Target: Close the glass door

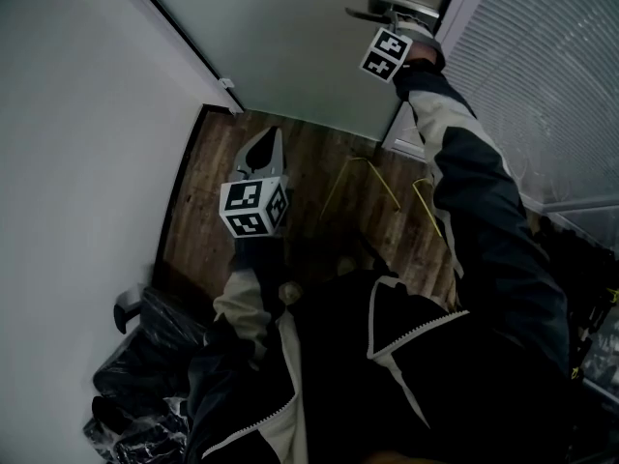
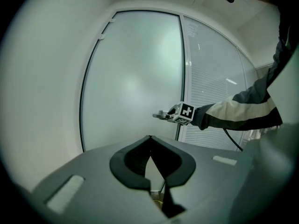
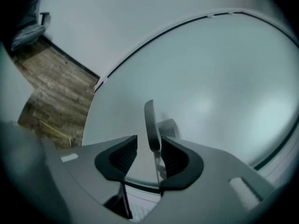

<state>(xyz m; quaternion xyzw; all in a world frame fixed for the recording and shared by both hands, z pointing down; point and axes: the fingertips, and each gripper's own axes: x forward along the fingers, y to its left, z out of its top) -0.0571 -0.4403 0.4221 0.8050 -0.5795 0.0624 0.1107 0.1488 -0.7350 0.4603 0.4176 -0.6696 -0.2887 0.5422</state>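
Observation:
The frosted glass door (image 1: 309,56) fills the top of the head view, and its metal lever handle (image 1: 382,8) sits near the door's right edge. My right gripper (image 1: 397,17) is at the handle, arm stretched out. In the right gripper view the handle (image 3: 150,125) stands between the jaws of the right gripper (image 3: 149,141), close against the right pad with a gap on the left side; the jaws are open. My left gripper (image 1: 263,148) hangs lower over the floor, away from the door, jaws shut with nothing in them (image 2: 149,138).
A white wall (image 1: 77,162) runs along the left. A panel with blinds (image 1: 542,95) stands right of the door. Thin yellow rods (image 1: 363,177) lie on the wooden floor (image 1: 213,191). Black bags (image 1: 145,375) sit at the lower left.

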